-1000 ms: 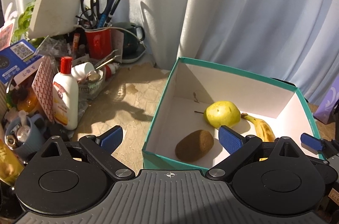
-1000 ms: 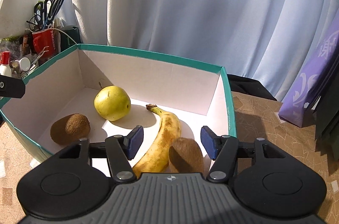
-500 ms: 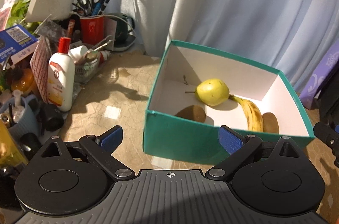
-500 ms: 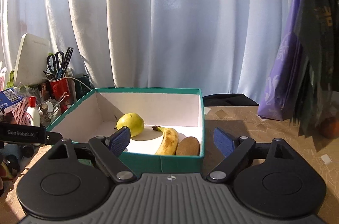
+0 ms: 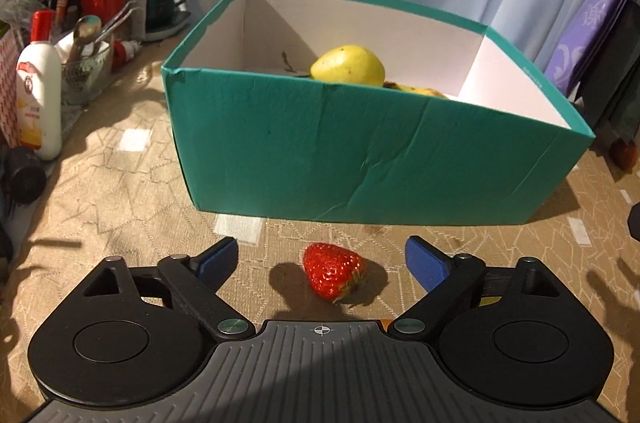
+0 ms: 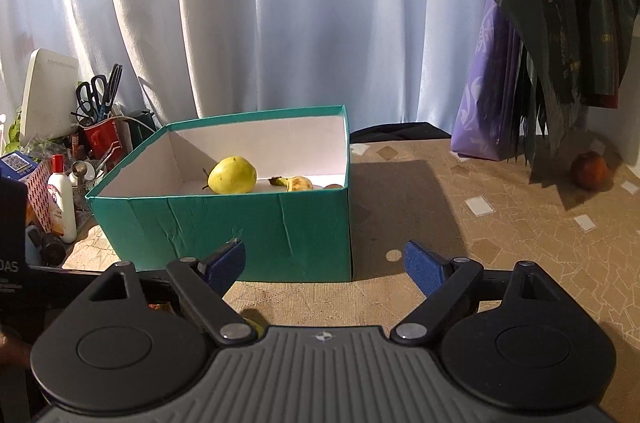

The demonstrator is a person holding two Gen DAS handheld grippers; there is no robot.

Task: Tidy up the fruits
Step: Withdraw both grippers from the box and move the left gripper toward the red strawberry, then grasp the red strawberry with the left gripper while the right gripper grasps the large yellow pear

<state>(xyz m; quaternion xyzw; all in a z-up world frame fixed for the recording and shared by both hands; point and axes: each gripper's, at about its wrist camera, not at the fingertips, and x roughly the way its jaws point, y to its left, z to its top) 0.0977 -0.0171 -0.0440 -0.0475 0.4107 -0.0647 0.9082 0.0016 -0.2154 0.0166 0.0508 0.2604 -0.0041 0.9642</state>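
Both grippers have backed off the teal box, and now the left gripper, jaws open, frames 1 strawberry by the box's near wall, ready for closing; right gripper hangs open, empty.

Setting: a lived-in home. Pale curtains hang behind a table under a tan patterned cloth. Household clutter sits left of the jaws: red cup with scissors, lotion bottle. Shopping bags hang right.
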